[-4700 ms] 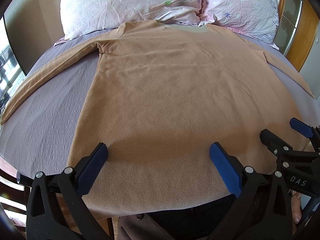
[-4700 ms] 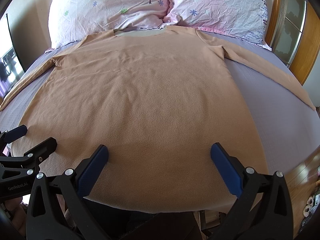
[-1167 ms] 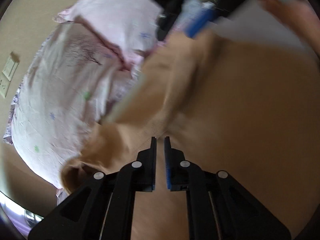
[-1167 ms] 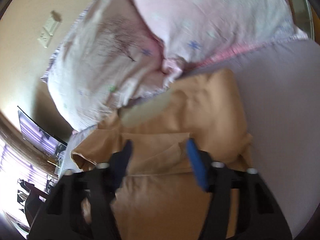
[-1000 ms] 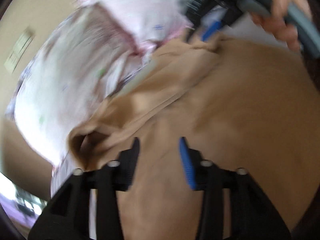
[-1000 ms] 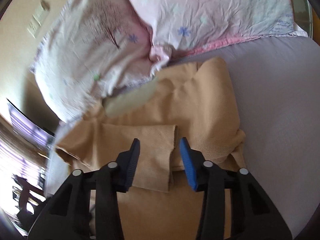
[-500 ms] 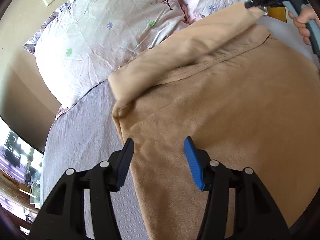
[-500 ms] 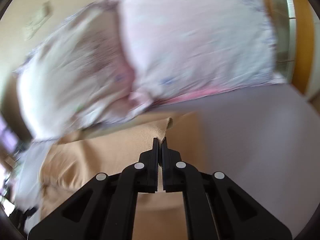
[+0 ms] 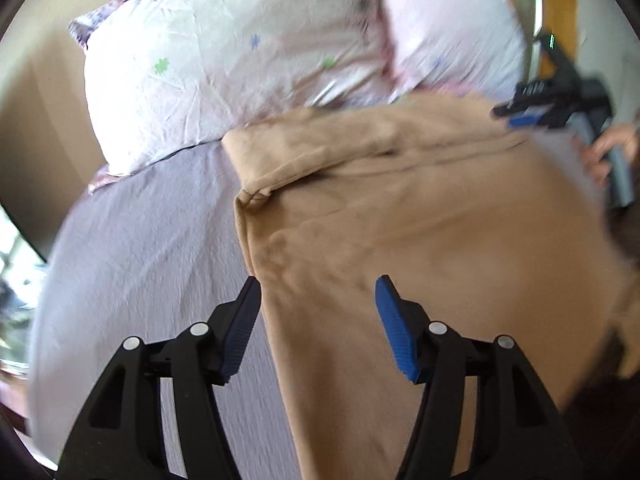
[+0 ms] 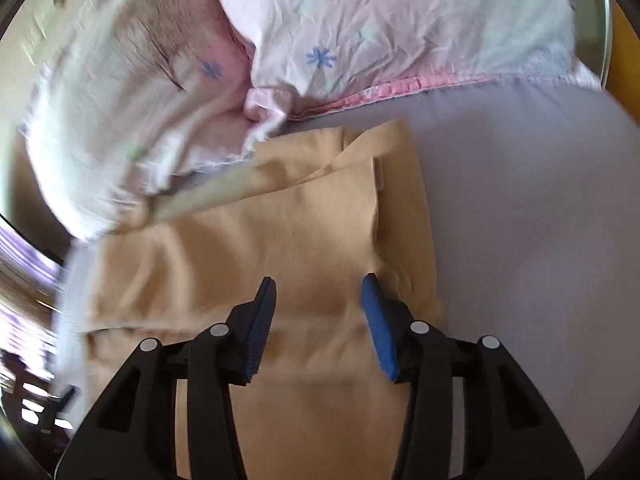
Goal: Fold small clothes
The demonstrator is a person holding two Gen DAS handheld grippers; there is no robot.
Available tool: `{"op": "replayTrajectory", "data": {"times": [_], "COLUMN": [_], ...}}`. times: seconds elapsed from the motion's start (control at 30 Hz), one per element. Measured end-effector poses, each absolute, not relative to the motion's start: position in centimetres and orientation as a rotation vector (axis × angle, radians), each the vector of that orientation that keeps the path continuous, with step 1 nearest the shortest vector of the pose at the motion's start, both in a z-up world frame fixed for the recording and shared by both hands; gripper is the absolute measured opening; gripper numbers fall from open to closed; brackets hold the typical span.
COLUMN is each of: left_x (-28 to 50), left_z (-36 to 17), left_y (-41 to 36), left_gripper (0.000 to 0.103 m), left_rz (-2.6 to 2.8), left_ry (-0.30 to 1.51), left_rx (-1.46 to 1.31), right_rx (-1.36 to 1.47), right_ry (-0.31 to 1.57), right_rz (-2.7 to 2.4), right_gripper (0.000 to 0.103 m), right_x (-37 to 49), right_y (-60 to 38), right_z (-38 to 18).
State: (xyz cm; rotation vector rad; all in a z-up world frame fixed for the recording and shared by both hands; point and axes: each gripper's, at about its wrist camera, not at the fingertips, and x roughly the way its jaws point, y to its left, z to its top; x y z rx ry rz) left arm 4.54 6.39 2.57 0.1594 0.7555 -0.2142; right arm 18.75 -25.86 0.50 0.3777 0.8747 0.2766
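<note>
A tan fleece long-sleeved shirt [image 9: 420, 240], its sleeves folded in across the chest, is spread on a bed covered by a grey-lilac sheet [image 9: 132, 264]. Two crumpled pale pink floral pillows [image 10: 360, 28] are propped at the head. The left gripper [image 9: 318, 320] and right gripper [image 10: 318, 320] are both held parted over the fabric, nothing grasped. A wooden bed frame [image 9: 556, 12] is seen beyond.

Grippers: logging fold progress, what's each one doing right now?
Left gripper: open, holding nothing, over the tan shirt.
Right gripper: open, holding nothing.
</note>
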Motion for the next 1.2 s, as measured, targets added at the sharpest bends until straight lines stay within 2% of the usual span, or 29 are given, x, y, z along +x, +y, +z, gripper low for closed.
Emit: {"op": "replayTrajectory", "data": {"times": [0.07, 0.1, 0.13, 0.27, 0.37, 0.47, 0.67, 0.7, 0.73, 0.77, 0.8, 0.83, 0.87, 1.0, 1.1, 1.2], "left_x": [2.2, 0.6, -0.8, -5.7, -9.0, -10.0, -7.0, -6.5, -6.0, -5.6, -5.3, -5.2, -5.3, -6.4, -5.7, -1.4], "left_z": [3.4, 3.7, 3.7, 2.6, 0.1, -2.1, -5.6, -5.9, -6.3, -6.6, -7.0, -7.4, -7.6, -5.2, -0.1, 5.0], "left_y": [8.2, 9.7, 10.9, 14.8, 17.1, 17.4, 15.0, 14.7, 14.5, 14.4, 14.2, 14.1, 14.0, 14.2, 14.7, 15.2], "left_gripper": [0.061, 0.063, 0.063, 0.071, 0.072, 0.073, 0.071, 0.069, 0.065, 0.048, 0.021, 0.007, 0.004, 0.004, 0.004, 0.004], "left_rz": [-0.318, -0.390, -0.447, -0.555, -0.553, -0.526, -0.566, -0.569, -0.580, -0.590, -0.613, -0.632, -0.659, -0.732, -0.752, -0.716], "left_ry": [0.738, 0.735, 0.727, 0.723, 0.773, 0.824, 0.874, 0.877, 0.878, 0.882, 0.893, 0.902, 0.911, 0.855, 0.726, 0.606], "left_rx": [0.066, -0.007, -0.069, -0.224, -0.296, -0.326, -0.373, -0.393, -0.430, -0.460, -0.510, -0.542, -0.575, -0.603, -0.560, -0.532], "right_rx": [0.349, 0.337, 0.320, 0.238, 0.246, 0.327, 0.480, 0.490, 0.499, 0.525, 0.540, 0.549, 0.557, 0.549, 0.481, 0.418], "right_ry": [0.802, 0.782, 0.760, 0.725, 0.815, 0.933, 0.988, 0.995, 0.999, 1.004, 0.996, 0.976, 0.928, 0.763, 0.631, 0.494], "right_rz": [0.411, 0.455, 0.513, 0.688, 0.649, 0.537, 0.672, 0.699, 0.716, 0.765, 0.806, 0.835, 0.882, 0.947, 0.952, 0.898], "right_gripper": [0.063, 0.073, 0.078, 0.082, 0.082, 0.082, 0.082, 0.077, 0.054, 0.034, 0.007, 0.007, 0.007, 0.006, 0.006, 0.006], "right_x": [13.9, 12.2, 9.9, -0.8, -6.2, -7.7, -4.9, -4.4, -4.2, -3.9, -4.1, -4.1, -4.7, -5.6, -4.1, -0.2], "right_y": [-26.6, -26.4, -26.9, -29.1, -31.5, -33.6, -32.2, -31.6, -31.4, -30.9, -30.6, -30.3, -30.2, -30.8, -30.7, -30.1], "right_z": [1.6, 1.7, 2.0, 0.7, -2.7, -6.4, -11.6, -12.3, -12.6, -13.1, -13.2, -13.0, -12.2, -7.2, -1.7, 3.4]}}
